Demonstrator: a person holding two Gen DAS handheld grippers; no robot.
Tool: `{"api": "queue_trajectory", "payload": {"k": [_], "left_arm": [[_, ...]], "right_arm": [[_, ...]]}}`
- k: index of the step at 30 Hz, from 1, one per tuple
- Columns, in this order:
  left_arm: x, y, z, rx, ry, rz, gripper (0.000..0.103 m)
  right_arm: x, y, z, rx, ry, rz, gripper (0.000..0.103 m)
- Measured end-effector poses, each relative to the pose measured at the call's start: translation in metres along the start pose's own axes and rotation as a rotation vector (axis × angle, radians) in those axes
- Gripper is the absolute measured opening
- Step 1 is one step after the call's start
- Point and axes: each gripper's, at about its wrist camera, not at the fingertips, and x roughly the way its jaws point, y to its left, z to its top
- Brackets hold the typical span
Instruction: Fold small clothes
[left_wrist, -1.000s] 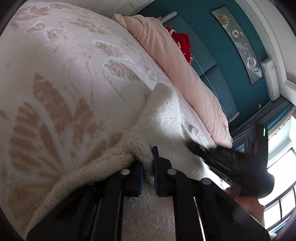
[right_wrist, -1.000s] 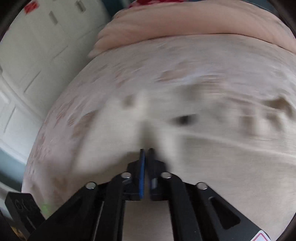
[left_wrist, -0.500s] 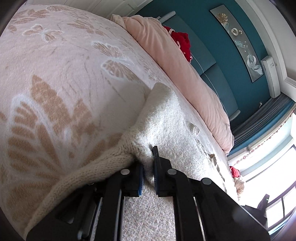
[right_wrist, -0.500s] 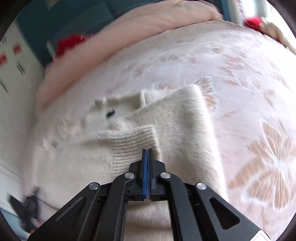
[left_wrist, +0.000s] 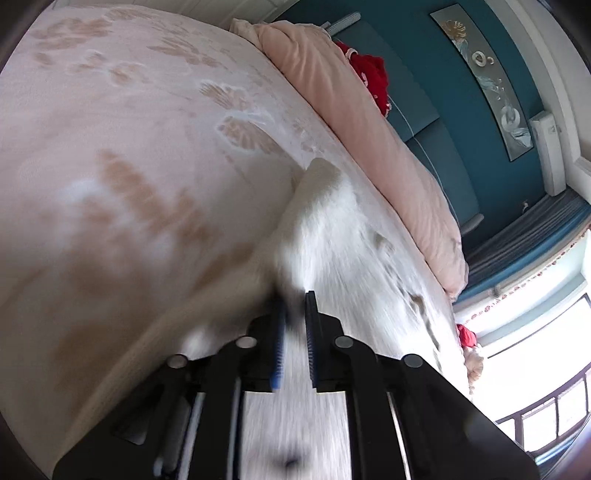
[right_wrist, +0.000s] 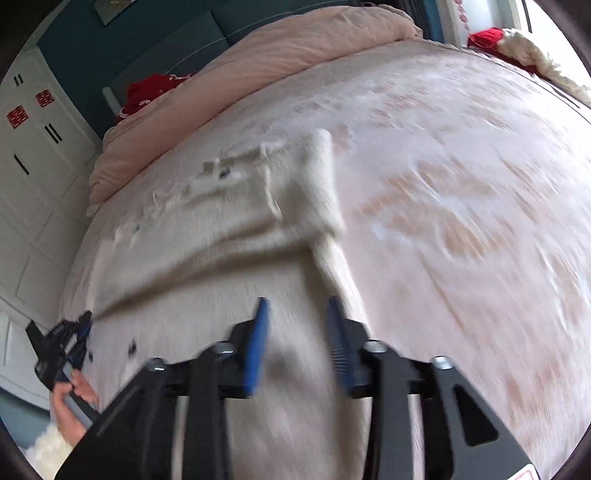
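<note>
A cream knitted sweater (right_wrist: 229, 236) lies spread on the pink butterfly-patterned bedspread (right_wrist: 461, 192). One sleeve is folded across its body. My right gripper (right_wrist: 297, 310) is open and empty, just above the sweater's near right edge. My left gripper (left_wrist: 295, 306) is shut on the sweater's edge (left_wrist: 321, 221); the cloth sits between its pads. The left gripper also shows in the right wrist view (right_wrist: 79, 326) at the sweater's left edge, held by a hand. Both views are blurred by motion.
A rolled pink duvet (right_wrist: 295, 48) lies along the headboard side, with red fabric (right_wrist: 151, 88) behind it. White wardrobe doors (right_wrist: 33, 155) stand on the left. A window (left_wrist: 546, 369) and a teal wall (left_wrist: 443, 74) are beyond the bed.
My right gripper has opened and let go of the sleeve, which now lies folded across the sweater, and has drawn back. My left gripper keeps its grip and is moving.
</note>
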Motion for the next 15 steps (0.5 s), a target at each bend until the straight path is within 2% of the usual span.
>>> {"api": "queue_trajectory", "payload": {"k": [2,3,4,6,9,12,15], "left_arm": [[-0.052,0.008,-0.019,-0.011,0.015,-0.029,0.045],[-0.070,0.011,-0.026,-0.011,0.013,-0.018,0.070],[-0.092,0.017,-0.035,-0.018,0.001,0.009,0.086],[-0.140,0.039,-0.055,-0.083,-0.017,0.062,0.091],[-0.177,0.059,-0.079,-0.123,0.013,0.071,0.091],[-0.192,0.051,-0.097,-0.077,0.038,0.098,0.092],[-0.191,0.046,-0.111,-0.086,0.075,0.081,0.093]], "right_arm": [[-0.025,-0.016,-0.034,-0.018,0.033,-0.019,0.048],[-0.037,-0.026,-0.058,-0.027,0.060,-0.030,0.050],[-0.051,-0.033,-0.084,-0.034,0.100,-0.028,0.050],[-0.065,-0.042,-0.113,-0.015,0.142,-0.002,0.055],[-0.078,-0.048,-0.142,0.028,0.155,0.070,0.066],[-0.078,-0.041,-0.150,0.048,0.150,0.092,0.072],[-0.077,-0.028,-0.148,0.116,0.164,0.192,0.071]]}}
